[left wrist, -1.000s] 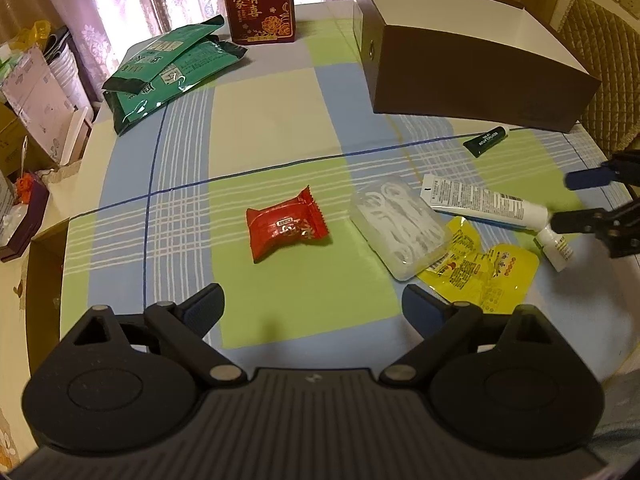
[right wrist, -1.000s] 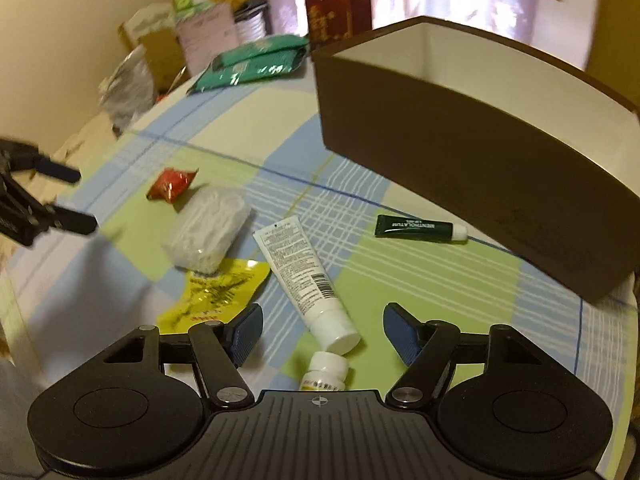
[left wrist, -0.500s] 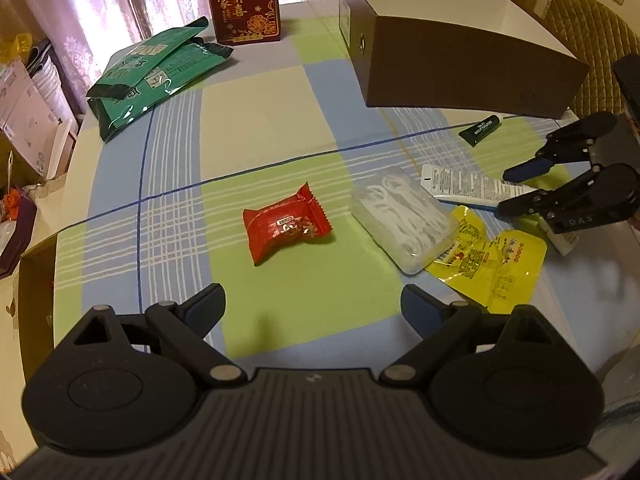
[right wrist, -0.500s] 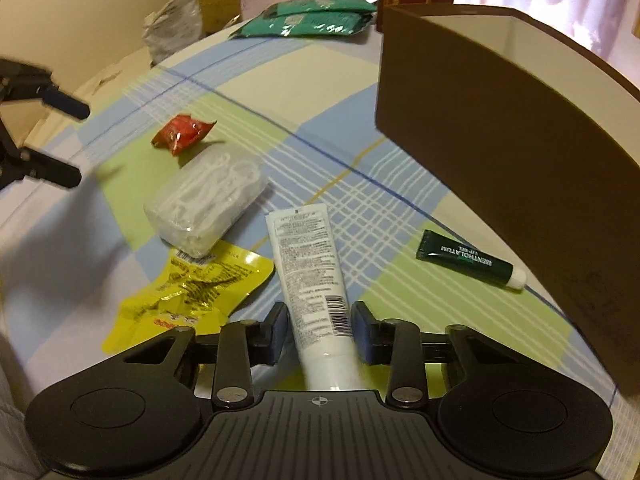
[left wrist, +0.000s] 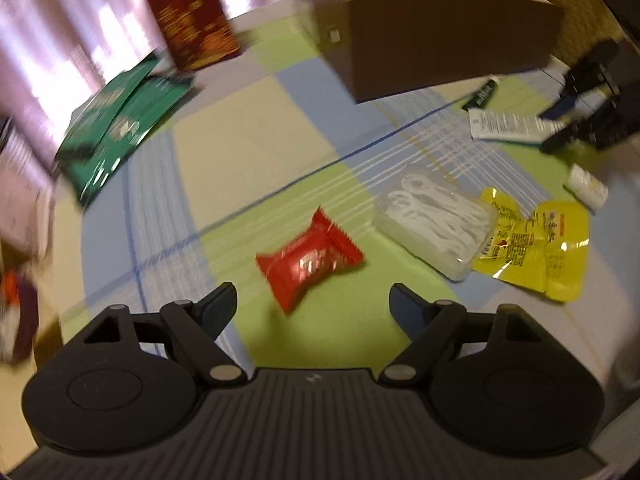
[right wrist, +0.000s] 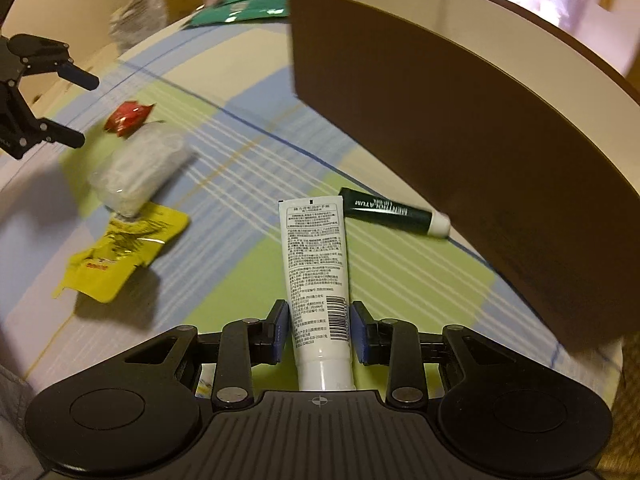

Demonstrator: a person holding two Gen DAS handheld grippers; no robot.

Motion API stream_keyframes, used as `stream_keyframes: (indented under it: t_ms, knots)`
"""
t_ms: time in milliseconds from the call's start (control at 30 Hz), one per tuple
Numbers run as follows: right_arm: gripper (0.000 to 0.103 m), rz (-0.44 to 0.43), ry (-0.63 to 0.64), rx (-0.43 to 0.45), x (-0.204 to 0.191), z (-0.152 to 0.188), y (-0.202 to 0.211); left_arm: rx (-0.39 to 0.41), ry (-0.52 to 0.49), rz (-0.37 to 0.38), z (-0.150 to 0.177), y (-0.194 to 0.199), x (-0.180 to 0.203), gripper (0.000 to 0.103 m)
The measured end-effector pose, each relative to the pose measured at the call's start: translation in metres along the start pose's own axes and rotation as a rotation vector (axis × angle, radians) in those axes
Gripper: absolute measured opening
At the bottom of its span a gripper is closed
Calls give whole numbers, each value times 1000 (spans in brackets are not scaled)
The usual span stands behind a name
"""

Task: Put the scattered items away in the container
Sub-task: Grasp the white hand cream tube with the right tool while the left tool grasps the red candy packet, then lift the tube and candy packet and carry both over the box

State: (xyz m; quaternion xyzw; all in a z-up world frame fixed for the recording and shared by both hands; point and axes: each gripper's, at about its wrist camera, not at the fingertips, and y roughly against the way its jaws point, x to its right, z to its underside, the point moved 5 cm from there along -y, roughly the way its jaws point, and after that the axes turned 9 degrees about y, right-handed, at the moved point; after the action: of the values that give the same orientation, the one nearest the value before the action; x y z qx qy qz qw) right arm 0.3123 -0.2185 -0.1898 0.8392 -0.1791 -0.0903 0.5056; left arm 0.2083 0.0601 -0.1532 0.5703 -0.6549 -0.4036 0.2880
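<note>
My right gripper is shut on a white cream tube and holds it off the checked tablecloth, in front of the brown box. The tube also shows in the left wrist view, with the right gripper on it. My left gripper is open and empty, just short of a red candy packet. Beyond lie a clear box of floss picks, a yellow sachet, a small white bottle and a dark green tube.
Green snack bags and a red carton lie at the table's far side. Boxes and bags clutter the left edge. The brown box stands at the far right.
My right gripper has lifted the white tube and carried it toward the brown box. My left gripper has moved closer to the red candy packet and stays open.
</note>
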Motion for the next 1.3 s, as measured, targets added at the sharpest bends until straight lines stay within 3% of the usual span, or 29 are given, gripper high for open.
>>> stream_keyframes:
  t_ms: [133, 300, 400, 433, 467, 500, 567, 600, 667, 933, 967, 1000, 1067, 1100, 1300]
  knots:
    - [36, 14, -73, 11, 3, 11, 8, -11, -149, 38, -8, -19, 7, 74]
    - [36, 15, -140, 12, 1, 21, 14, -38, -233, 97, -11, -40, 8, 72]
    - [36, 17, -157, 11, -2, 25, 16, -56, -227, 128, -12, -49, 5, 53]
    - [36, 18, -163, 12, -2, 26, 17, -56, -208, 147, -12, -50, 3, 38]
    - [36, 20, -169, 12, -2, 26, 17, -61, -190, 161, -12, -49, 1, 30]
    - [36, 23, -174, 13, -3, 26, 17, -67, -171, 172, -11, -47, 0, 24]
    - [37, 29, -179, 14, -3, 26, 17, -72, -137, 175, -8, -45, -1, 24]
    - [57, 25, -182, 18, -3, 26, 17, -74, -124, 176, -6, -44, -1, 24]
    - [84, 62, -187, 41, -3, 24, 19, -79, -89, 168, 0, -40, -2, 25]
    - [81, 91, -179, 58, -5, 14, 13, -105, 126, 102, 24, -24, -3, 25]
    - [60, 87, -166, 44, -7, 13, 10, -108, 144, 92, 27, -22, -2, 24]
    - [46, 82, -158, 22, -9, 13, 6, -112, 159, 83, 30, -20, 0, 24]
    - [45, 98, -160, 25, -11, 13, 4, -119, 177, 70, 36, -15, 5, 24]
    - [39, 105, -159, 24, -11, 12, 4, -121, 185, 65, 38, -13, 8, 24]
    - [38, 93, -179, 10, -17, 19, 12, -153, 208, 40, 47, -6, 22, 23]
